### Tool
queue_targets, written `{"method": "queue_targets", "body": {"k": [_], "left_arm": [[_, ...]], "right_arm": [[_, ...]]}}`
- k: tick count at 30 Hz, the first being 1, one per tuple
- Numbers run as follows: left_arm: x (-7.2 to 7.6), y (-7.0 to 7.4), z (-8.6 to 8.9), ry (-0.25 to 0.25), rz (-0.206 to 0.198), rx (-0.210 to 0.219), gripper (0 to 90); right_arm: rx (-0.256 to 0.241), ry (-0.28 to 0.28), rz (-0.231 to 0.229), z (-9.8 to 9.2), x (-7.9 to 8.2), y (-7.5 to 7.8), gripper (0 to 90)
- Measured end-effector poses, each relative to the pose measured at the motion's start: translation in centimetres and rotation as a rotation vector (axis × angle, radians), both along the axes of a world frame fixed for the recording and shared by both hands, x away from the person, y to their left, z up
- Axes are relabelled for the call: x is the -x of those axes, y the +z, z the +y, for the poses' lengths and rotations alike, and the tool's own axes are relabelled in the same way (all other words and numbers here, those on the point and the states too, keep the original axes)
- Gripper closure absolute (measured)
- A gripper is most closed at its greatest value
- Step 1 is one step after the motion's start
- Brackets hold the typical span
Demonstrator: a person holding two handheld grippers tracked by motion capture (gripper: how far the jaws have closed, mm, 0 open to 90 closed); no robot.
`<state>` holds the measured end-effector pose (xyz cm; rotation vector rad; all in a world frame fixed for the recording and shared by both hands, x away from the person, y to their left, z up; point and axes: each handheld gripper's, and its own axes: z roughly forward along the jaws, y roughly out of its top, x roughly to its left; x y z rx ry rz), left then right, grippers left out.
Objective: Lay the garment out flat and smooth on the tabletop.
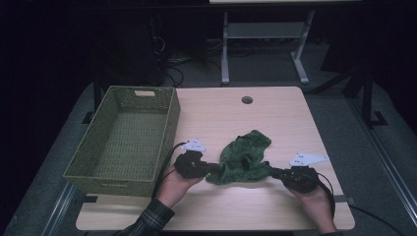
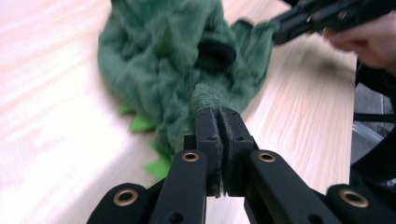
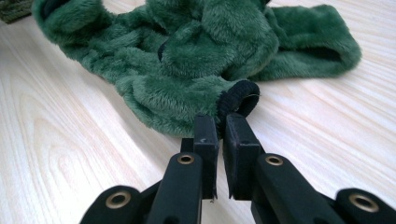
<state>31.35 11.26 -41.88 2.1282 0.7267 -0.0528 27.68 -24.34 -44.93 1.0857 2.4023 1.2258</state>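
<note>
A fluffy dark green garment (image 1: 243, 157) with black-trimmed cuffs lies crumpled on the wooden table (image 1: 280, 118), near its front middle. My left gripper (image 1: 216, 168) is at the garment's left edge. In the left gripper view, this gripper (image 2: 218, 112) is shut on a tuft of the green garment (image 2: 163, 60). My right gripper (image 1: 269, 169) is at the garment's right edge. In the right gripper view, its jaws (image 3: 219, 119) pinch the garment (image 3: 196, 51) at a black cuff (image 3: 238, 98). The right gripper (image 2: 327, 16) and its hand also appear in the left gripper view.
A green woven basket (image 1: 167, 132) with nothing in it stands on the table's left side, close to my left hand. A cable hole (image 1: 247, 100) sits near the far edge. Beyond the table are the legs of another desk (image 1: 225, 54) and some floor cables.
</note>
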Motion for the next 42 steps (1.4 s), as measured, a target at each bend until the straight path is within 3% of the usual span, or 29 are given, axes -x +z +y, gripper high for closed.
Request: {"method": "queue_targets", "body": {"k": [6, 10, 12, 15, 18, 22, 25, 28, 30, 37, 40, 42], "left_arm": [[0.4, -0.8, 0.5, 0.030, 0.008, -0.077, 87.3], [-0.2, -2.0, 0.6, 0.045, 0.053, -0.118, 87.0], [-0.3, -2.3, 0.5, 0.048, 0.056, -0.148, 84.2], [-0.1, -1.7, 0.6, 0.060, 0.039, -0.133, 72.7], [0.2, -0.1, 0.8, 0.080, 0.007, -0.083, 67.1], [0.7, 1.9, 0.5, 0.060, -0.031, -0.031, 69.3], [1.0, 2.3, -0.7, 0.016, -0.035, -0.011, 80.2], [1.4, 1.4, -2.0, -0.037, -0.002, -0.028, 87.7], [1.4, 0.5, -2.5, -0.058, 0.023, -0.041, 89.4], [0.4, -2.7, -2.5, -0.038, 0.069, -0.153, 89.5], [-0.4, -3.5, -2.1, -0.028, 0.047, -0.236, 89.5], [-0.4, -3.8, -2.1, -0.015, 0.064, -0.213, 89.6]], "right_arm": [[0.014, -0.036, 0.004, -1.6, 1.0, 0.1, 84.2], [0.021, -0.044, 0.026, -2.5, 1.3, -0.4, 84.1], [0.027, -0.042, 0.040, -2.4, 1.3, -0.6, 83.9], [0.046, -0.038, 0.032, -2.2, 1.5, -0.6, 74.7], [0.019, -0.061, -0.001, -2.4, 1.5, 0.1, 66.0], [-0.013, -0.062, -0.049, -2.6, 1.6, 1.3, 66.8], [-0.004, -0.033, -0.043, -2.1, 1.3, 1.4, 78.7], [0.026, -0.009, -0.013, -1.3, 0.7, 0.9, 88.5], [0.040, 0.002, 0.009, -1.0, 0.2, 0.3, 89.8], [0.097, 0.028, 0.088, -0.6, -1.0, -1.3, 89.9], [0.094, 0.038, 0.113, -0.7, -0.9, -1.6, 89.9], [0.092, 0.041, 0.127, -0.8, -0.8, -1.7, 89.9]]}}
